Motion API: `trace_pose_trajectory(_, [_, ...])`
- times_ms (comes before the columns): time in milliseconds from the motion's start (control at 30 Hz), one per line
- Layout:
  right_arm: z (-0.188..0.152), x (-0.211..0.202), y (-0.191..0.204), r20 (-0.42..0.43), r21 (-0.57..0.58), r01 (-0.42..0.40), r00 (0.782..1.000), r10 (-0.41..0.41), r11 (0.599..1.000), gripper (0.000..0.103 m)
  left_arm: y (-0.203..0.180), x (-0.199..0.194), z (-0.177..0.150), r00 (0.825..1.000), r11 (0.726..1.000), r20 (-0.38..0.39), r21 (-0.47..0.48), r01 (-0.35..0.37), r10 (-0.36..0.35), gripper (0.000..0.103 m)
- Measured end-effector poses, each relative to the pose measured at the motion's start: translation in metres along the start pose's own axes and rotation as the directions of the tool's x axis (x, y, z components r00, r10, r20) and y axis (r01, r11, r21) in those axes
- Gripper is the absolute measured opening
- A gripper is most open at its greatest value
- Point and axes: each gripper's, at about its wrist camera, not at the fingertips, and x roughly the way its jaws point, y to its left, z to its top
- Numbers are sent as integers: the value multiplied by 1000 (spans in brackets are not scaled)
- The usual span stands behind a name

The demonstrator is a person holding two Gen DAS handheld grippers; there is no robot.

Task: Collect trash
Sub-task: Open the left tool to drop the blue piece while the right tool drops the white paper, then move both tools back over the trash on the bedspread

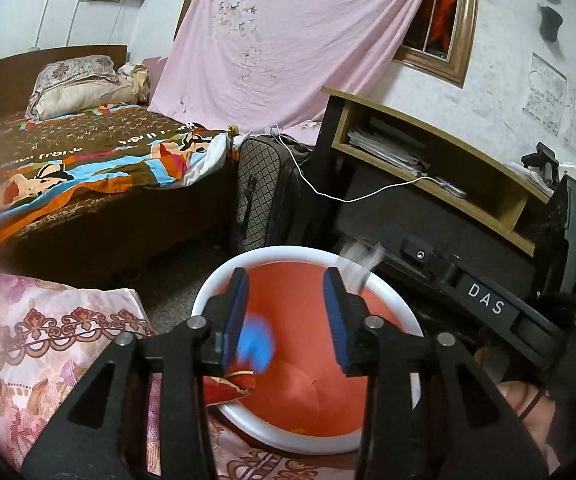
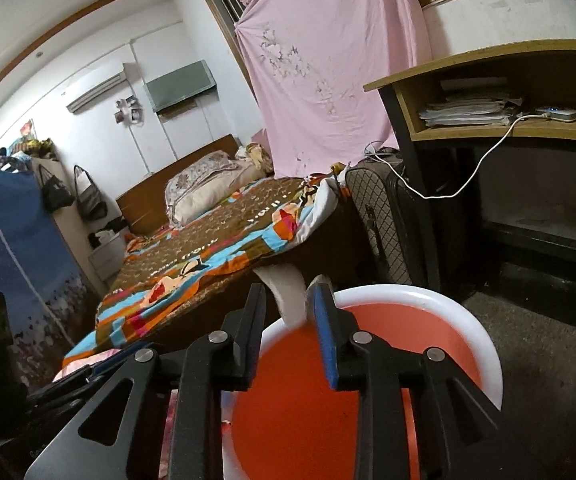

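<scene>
An orange bin with a white rim (image 1: 288,254) sits on the floor right under both grippers. My left gripper (image 1: 286,310) is open over it. A blurred blue scrap (image 1: 256,347) hangs loose below its left pad, inside the bin's mouth. A red wrapper (image 1: 230,387) lies at the bin's near left rim. My right gripper (image 2: 289,304) is open above the bin rim (image 2: 467,320), with a curved white paper strip (image 2: 288,294) loose between its jaws. In the left wrist view that white paper (image 1: 357,262) is a blur at the bin's far right rim.
A bed (image 1: 100,168) with a patterned cover stands behind the bin. A checked suitcase (image 1: 264,196) and a desk (image 1: 427,168) with a trailing white cable stand on the right. A pink floral cloth (image 1: 36,344) lies at the near left. A person's hand (image 1: 527,412) holds the right tool.
</scene>
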Motion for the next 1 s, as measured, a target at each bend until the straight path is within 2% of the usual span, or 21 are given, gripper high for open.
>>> trace_pose_trajectory(200, [0,1,-1,-3,16,2,1000,-2,1000,26,4,-9,-1,999,999,35,-19,-29,29,29])
trace_pose_trajectory(267, [1,2,1,5,17,-7,1000,7,1000,28,7,-16,-1,997,998,55,-33,-52,54,35])
trace_pose_trajectory(400, [0,0,10,31,9,-40,999,40,999,35,19,-34,-1,981,986,116,-69,-148,156,46])
trace_pose_trajectory(467, [-1,0,17,43,-1,-61,997,61,998,38,26,-45,-2,967,975,144,-102,-197,210,57])
trace_pose_trajectory(567, [-1,1,29,58,-12,-114,992,115,993,43,40,-62,-4,937,951,187,-151,-268,294,69])
trace_pose_trajectory(767, [-3,14,64,52,-14,-245,968,245,969,48,68,-98,-11,854,879,232,-233,-416,466,87])
trace_pose_trajectory(900, [-1,28,89,43,-23,-318,947,318,948,71,85,-119,-17,787,821,251,-280,-498,563,91])
trace_pose_trajectory(967, [-2,32,99,39,-36,-335,941,336,942,73,93,-128,-21,754,791,252,-293,-538,606,91])
trace_pose_trajectory(1000, [-2,36,105,30,-44,-350,936,352,936,76,97,-133,-23,744,780,251,-297,-550,620,91])
